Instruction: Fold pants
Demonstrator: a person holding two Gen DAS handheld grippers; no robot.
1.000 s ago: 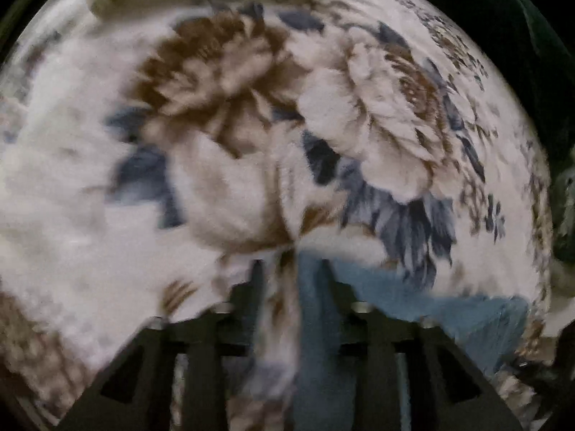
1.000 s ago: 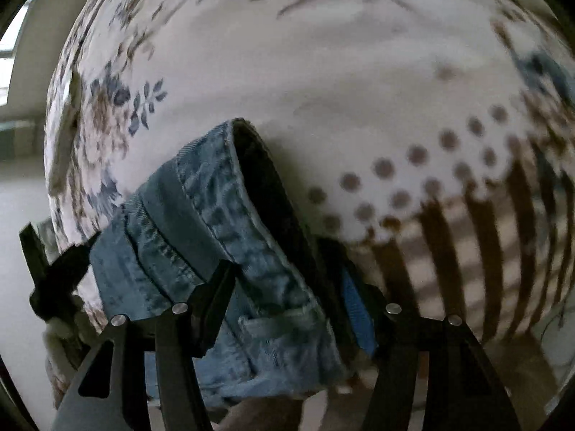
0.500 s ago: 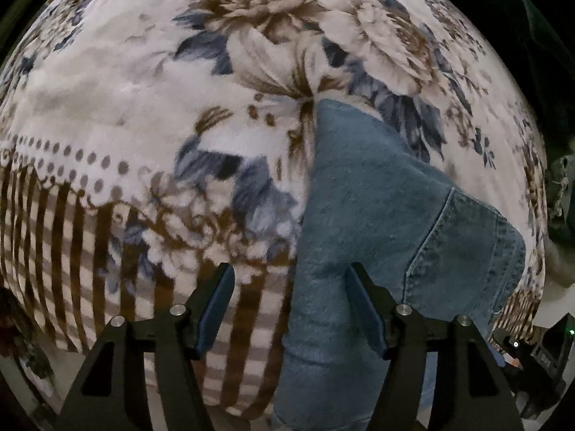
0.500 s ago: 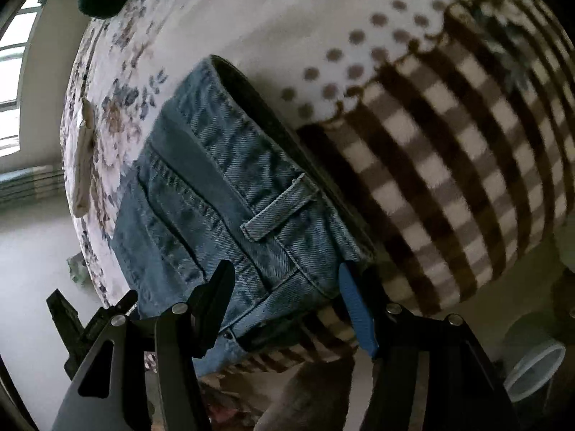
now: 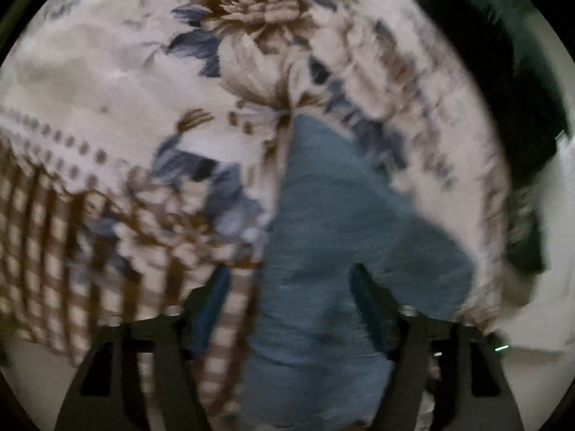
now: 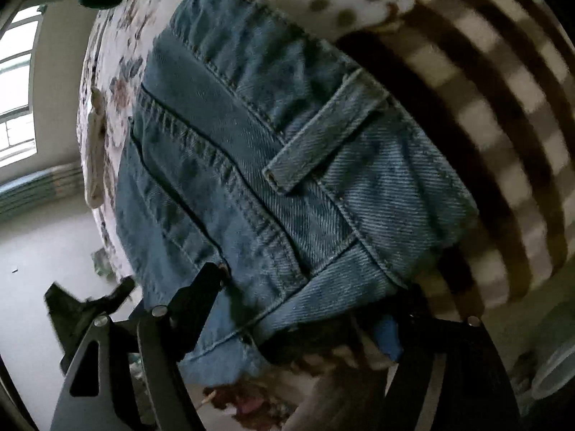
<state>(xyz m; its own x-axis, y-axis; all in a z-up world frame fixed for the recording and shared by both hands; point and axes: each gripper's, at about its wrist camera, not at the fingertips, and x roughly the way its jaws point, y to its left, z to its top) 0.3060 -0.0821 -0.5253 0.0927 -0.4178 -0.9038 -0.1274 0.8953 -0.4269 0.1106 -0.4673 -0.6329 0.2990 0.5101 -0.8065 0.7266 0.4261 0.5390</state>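
Note:
Blue denim pants (image 5: 323,215) lie folded on a floral and checked blanket (image 5: 125,82). My left gripper (image 5: 289,283) hovers over the pants' lower part, its jaws opening wide with nothing pinched; this view is blurred. In the right wrist view the pants' waistband (image 6: 287,143) with a belt loop (image 6: 323,136) fills the middle. My right gripper (image 6: 302,301) has its jaws opening. The waistband corner sits between its fingers, and the blue pad on the right stands apart from the cloth.
The blanket (image 6: 503,89) hangs over the bed's edge near both grippers. Dark green cloth (image 5: 503,72) lies at the far right of the bed. A pale strip (image 6: 95,151) rests on the bed, with a window (image 6: 14,82) and bare floor (image 6: 36,251) beyond.
My left gripper let go of the denim and blanket it pinched, spread its jaws and drew back along the pants. My right gripper came down closer to the waistband corner.

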